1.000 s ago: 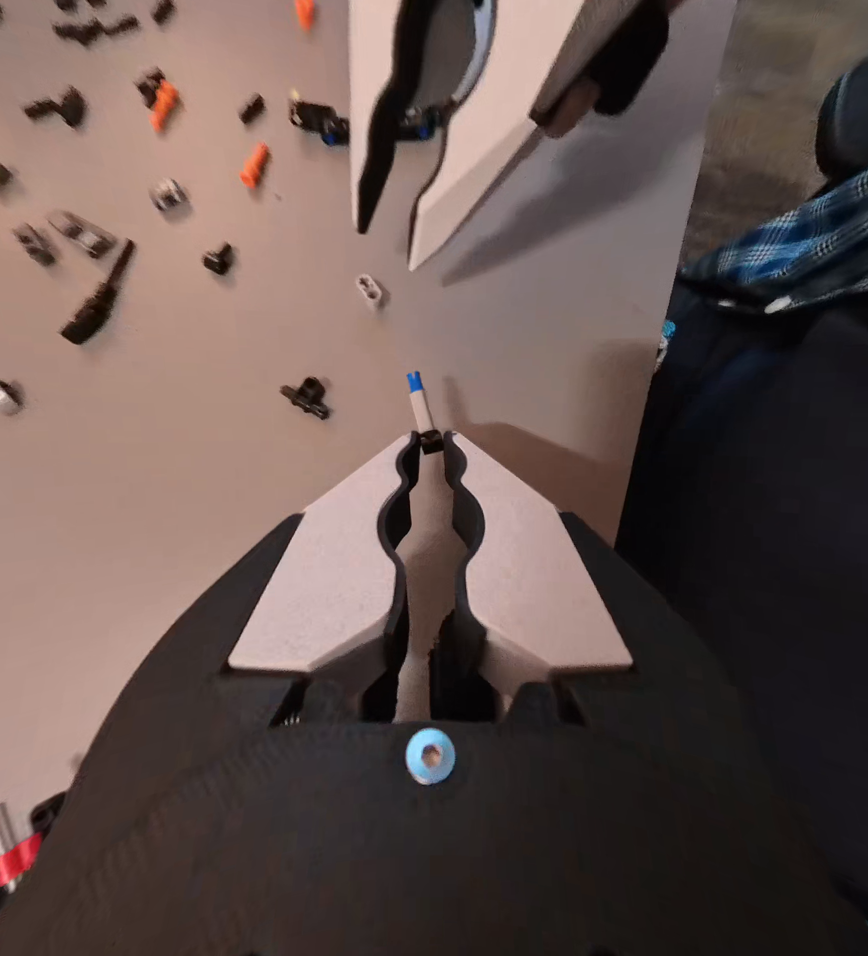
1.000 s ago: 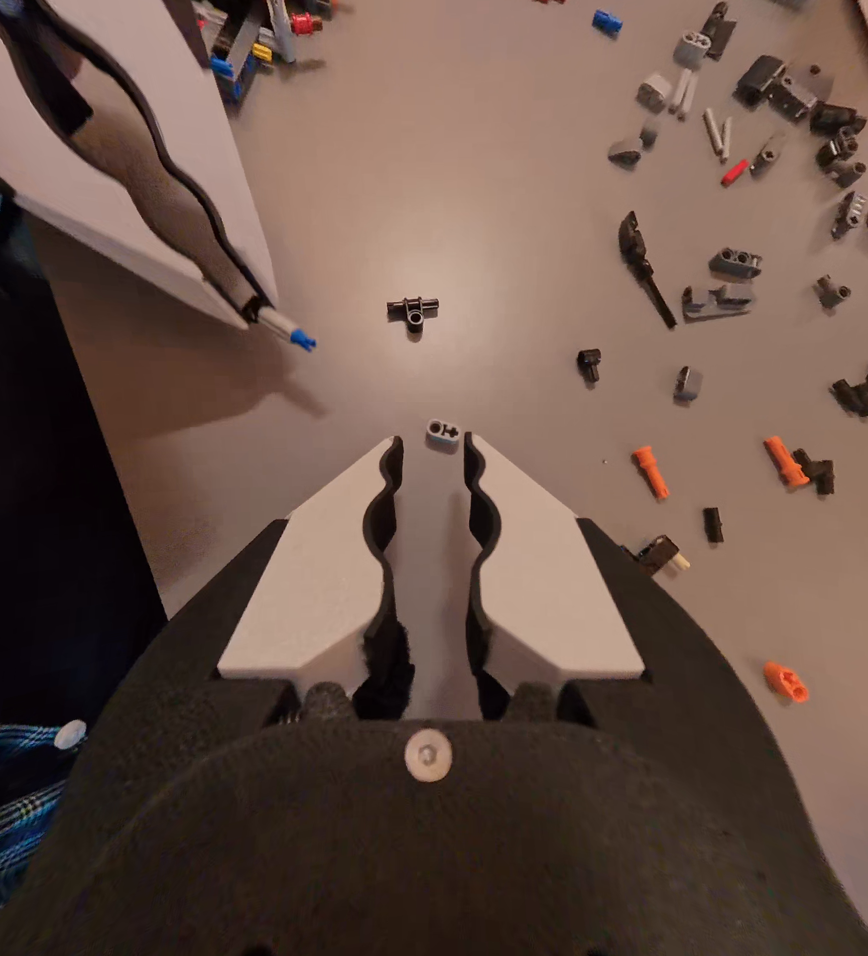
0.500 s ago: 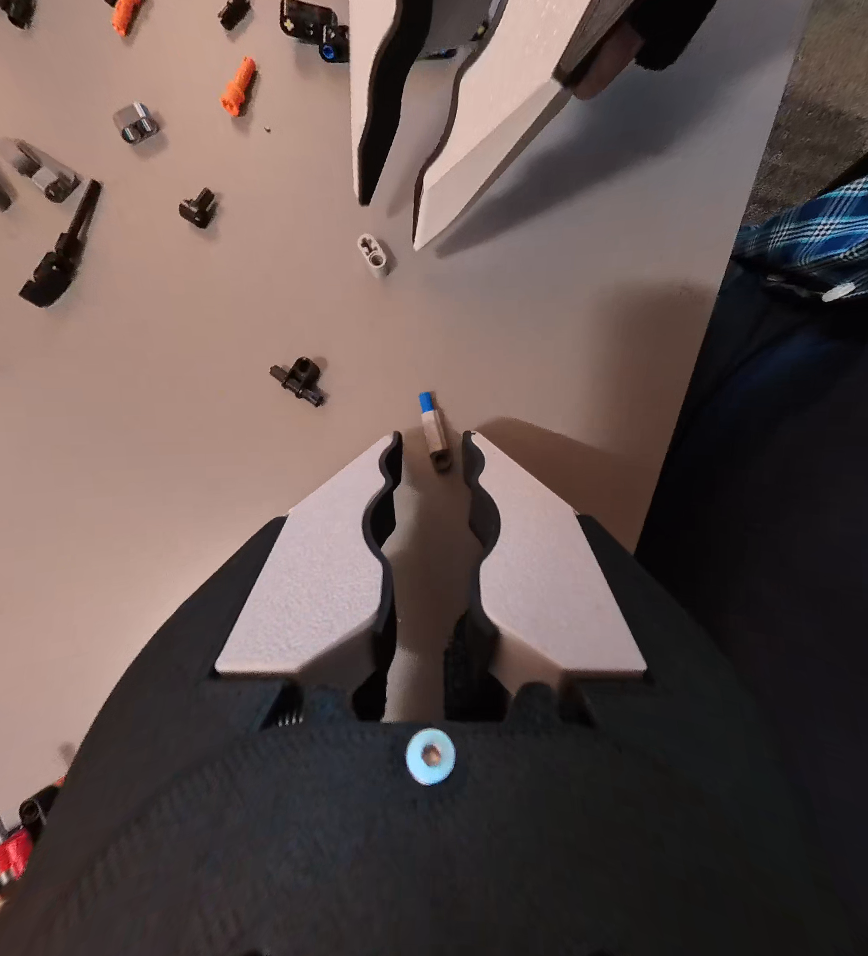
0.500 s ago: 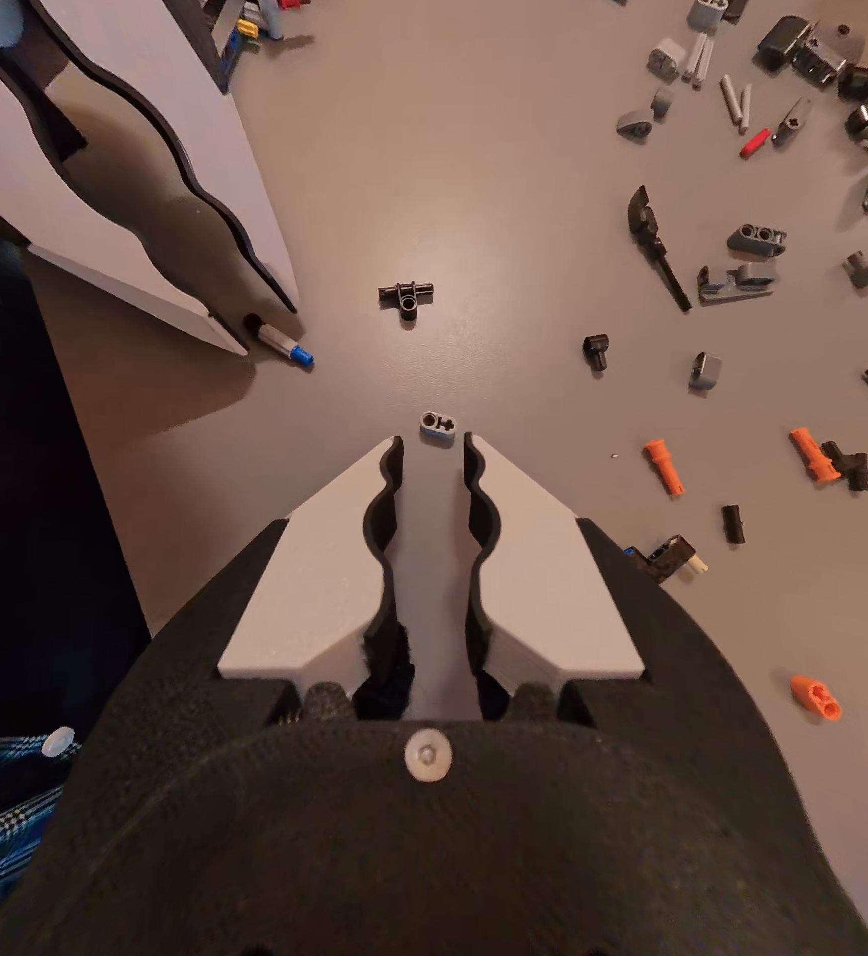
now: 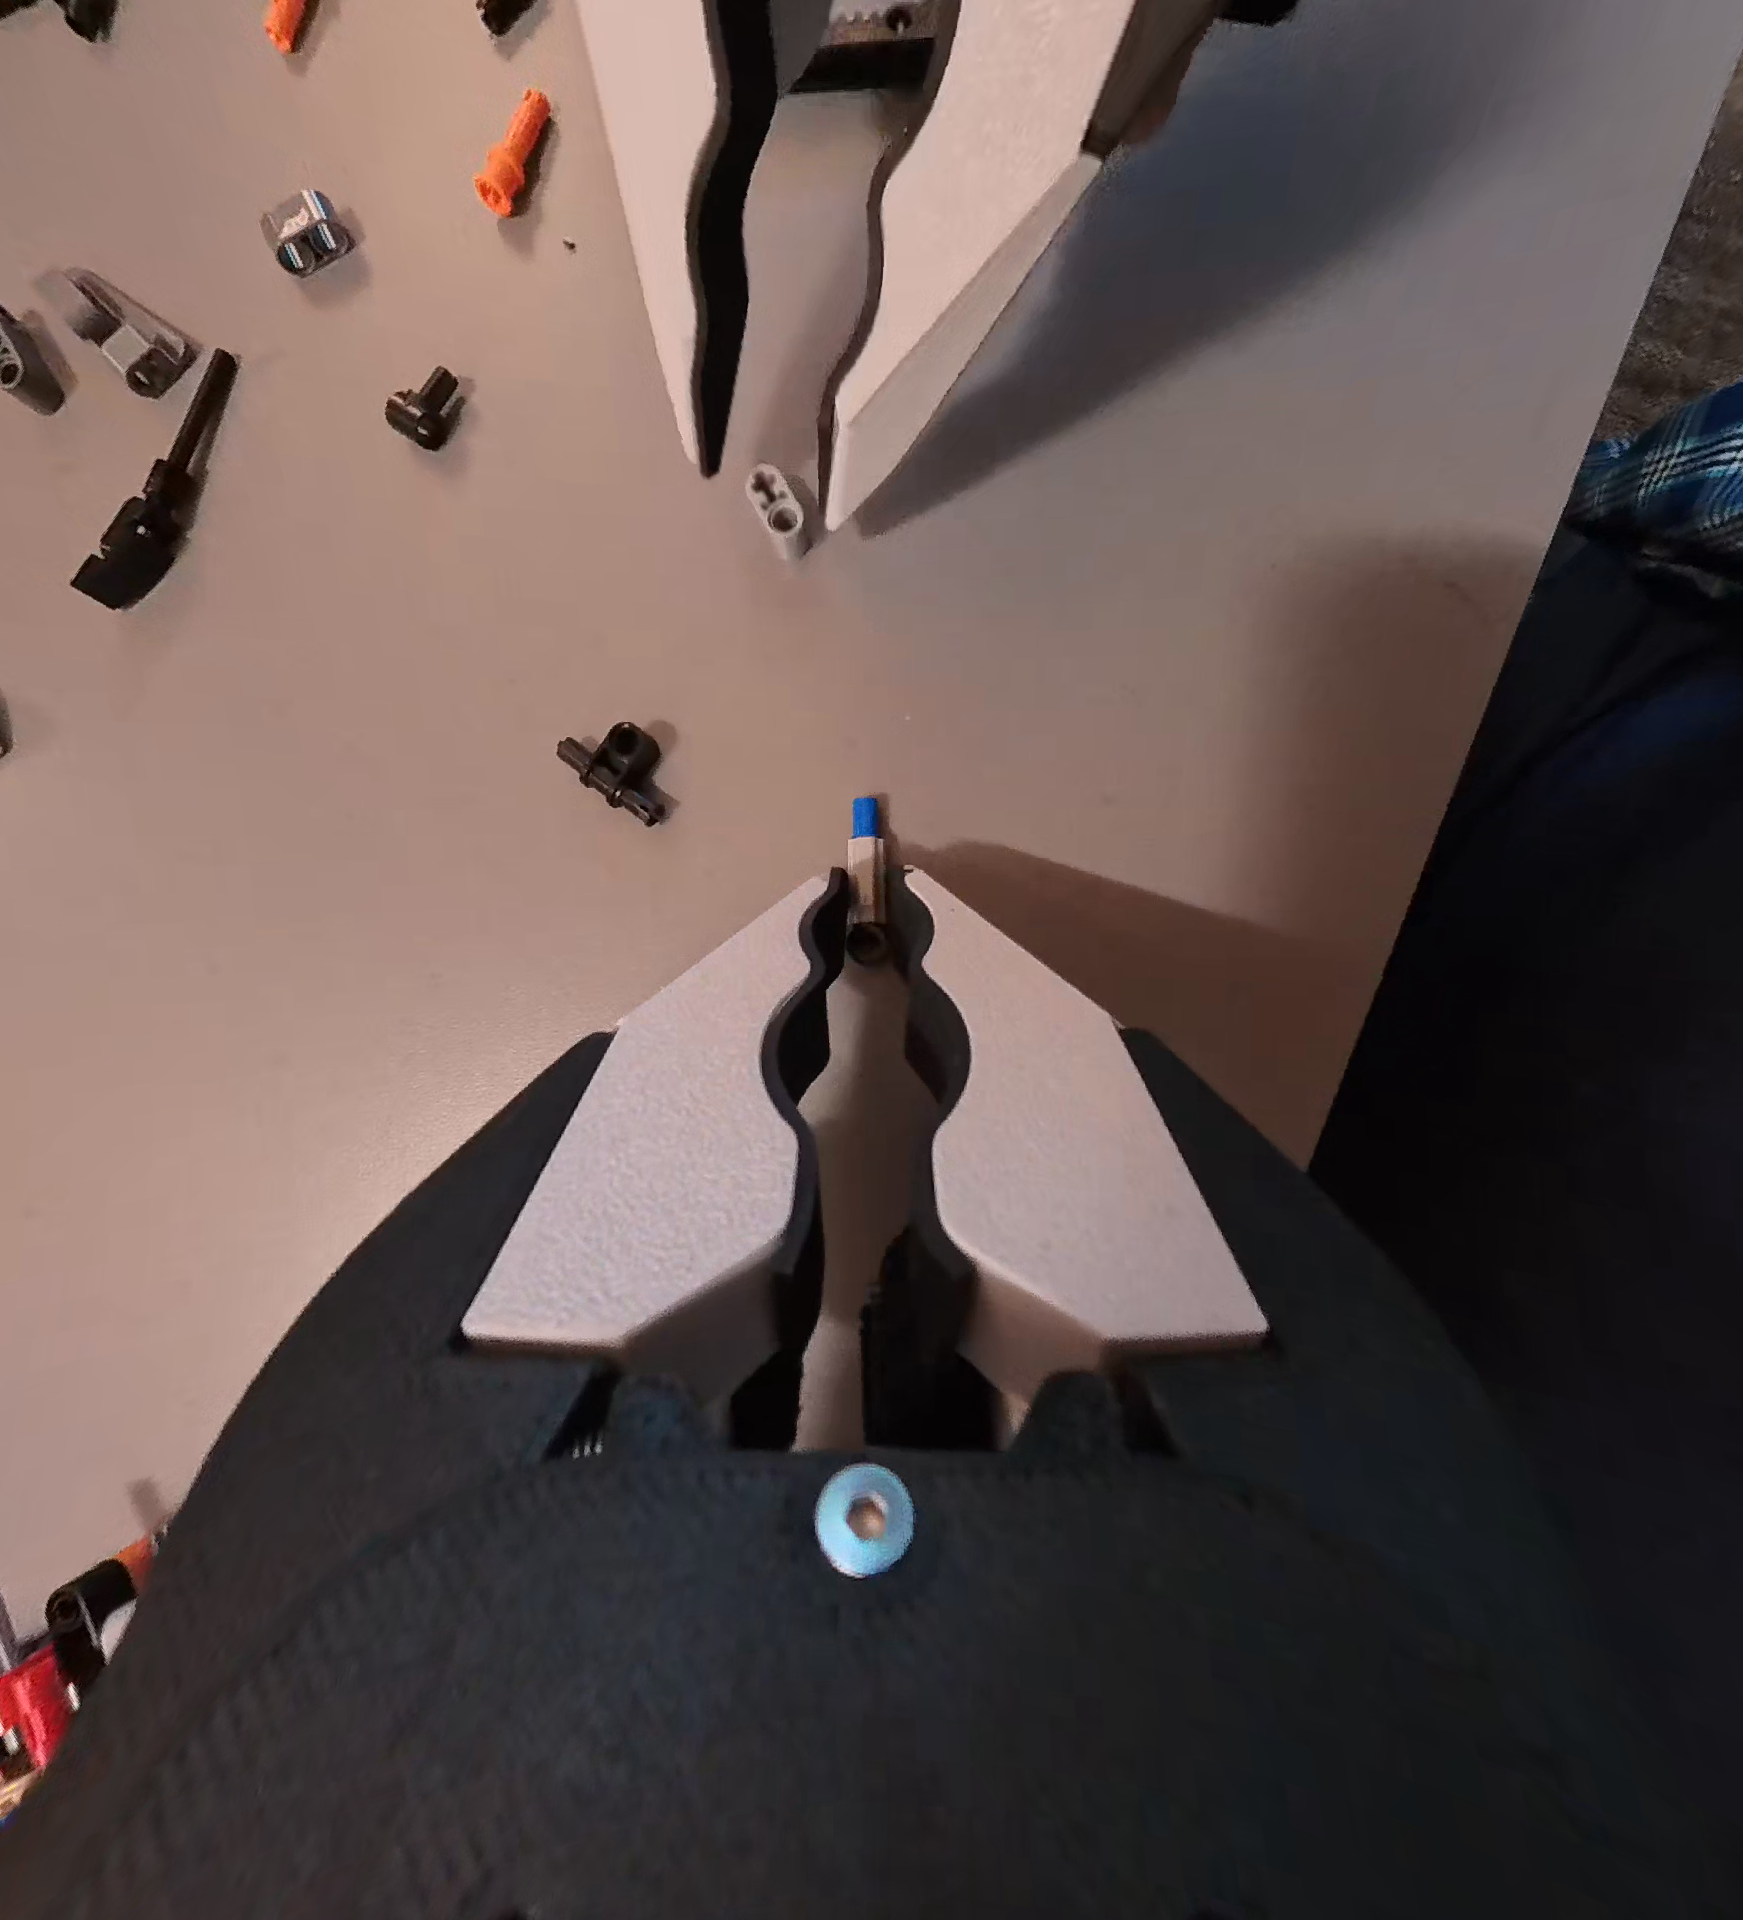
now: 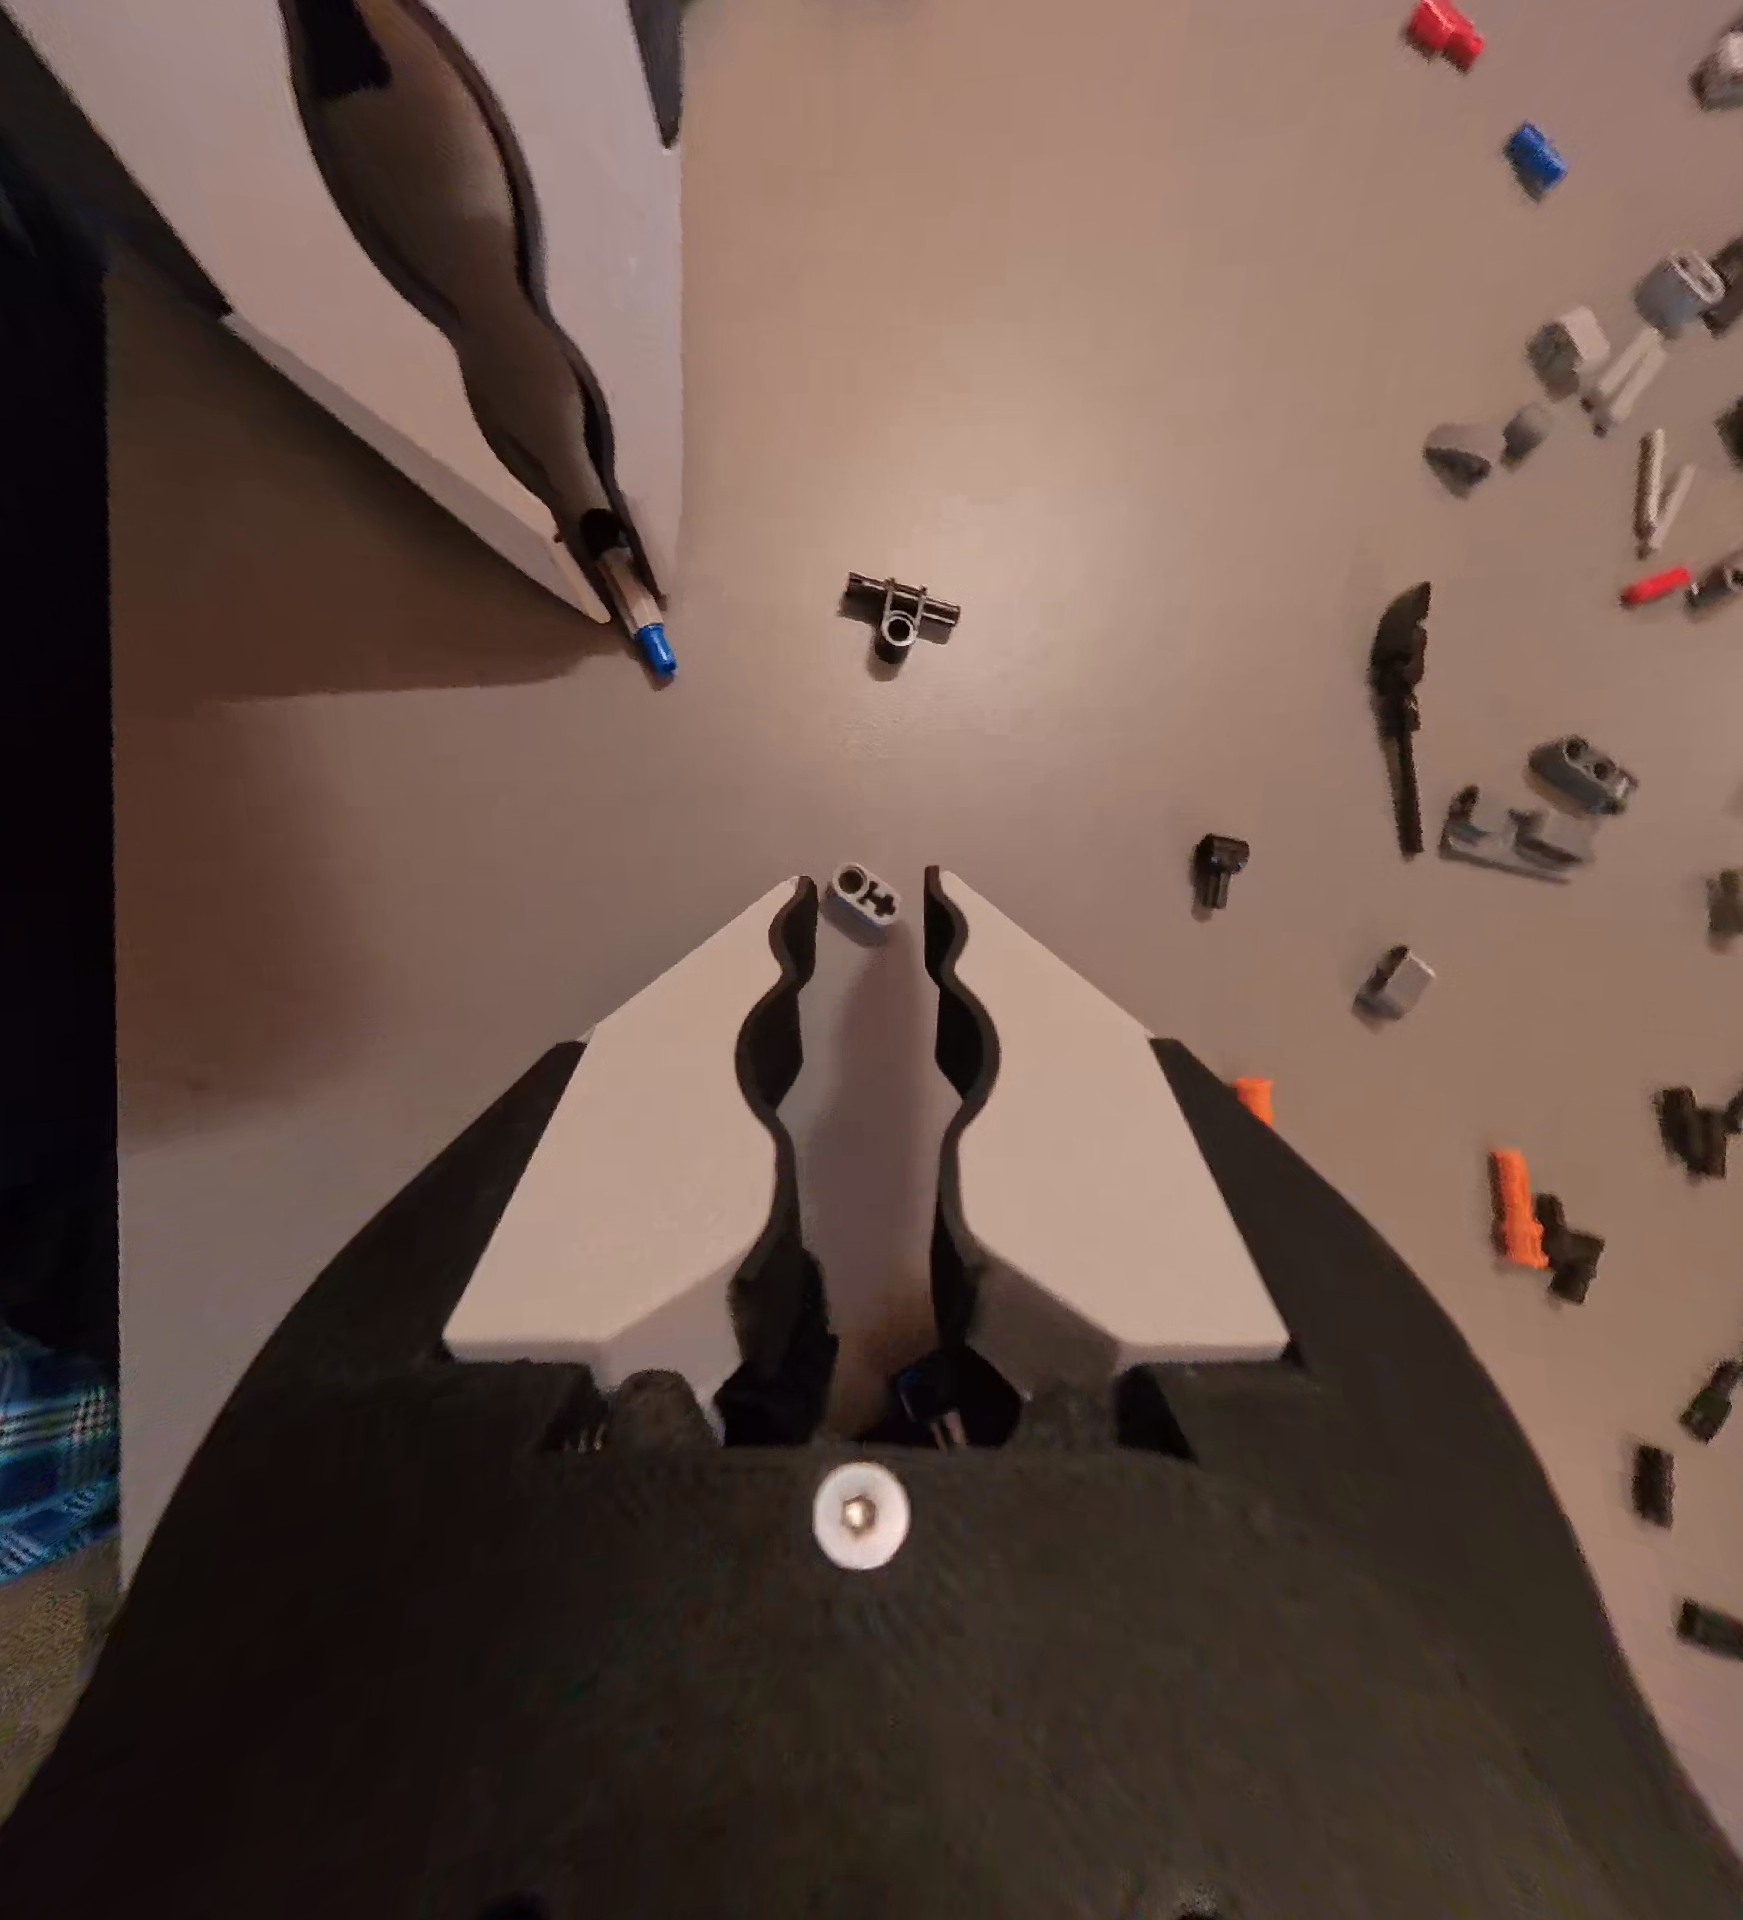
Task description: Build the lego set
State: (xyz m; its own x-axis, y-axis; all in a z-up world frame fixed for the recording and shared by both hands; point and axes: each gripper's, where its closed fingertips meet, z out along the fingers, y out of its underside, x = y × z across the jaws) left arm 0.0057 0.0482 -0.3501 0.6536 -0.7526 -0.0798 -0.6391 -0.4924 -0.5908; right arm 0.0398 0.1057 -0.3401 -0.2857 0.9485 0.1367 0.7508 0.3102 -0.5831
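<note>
My left gripper point(image 5: 869, 896) is shut on a small pin piece point(image 5: 865, 868) with a blue tip, a grey sleeve and a black end, low over the table. The piece also shows in the right wrist view point(image 6: 638, 613), held by the left gripper point(image 6: 628, 597). My right gripper point(image 6: 862, 883) is open, its tips on either side of a small grey connector point(image 6: 862, 906) lying on the table. From the left wrist view the right gripper point(image 5: 771, 483) stands over that connector point(image 5: 782, 497). A black T-shaped connector point(image 5: 618, 769) point(image 6: 900, 613) lies between the two grippers.
Many loose black, grey and orange pieces point(image 6: 1516, 1205) are scattered over the table point(image 6: 1054, 312). A long black part point(image 5: 155, 488) lies to the left. A red and black part-built assembly point(image 5: 5, 1704) sits at lower left. The table edge point(image 5: 1418, 883) and a plaid sleeve point(image 5: 1719, 457) are close. The gap from one gripper's tips to the other's is roughly 7 cm. From the left gripper's tips to the black T-shaped connector point(image 5: 618, 769) is close to 5 cm. It is also in sight in the right wrist view point(image 6: 889, 598).
The left gripper, shut on the pin piece a second ago, opened and left it on the table, then shut on it again. The right gripper moved forward around the grey connector.
</note>
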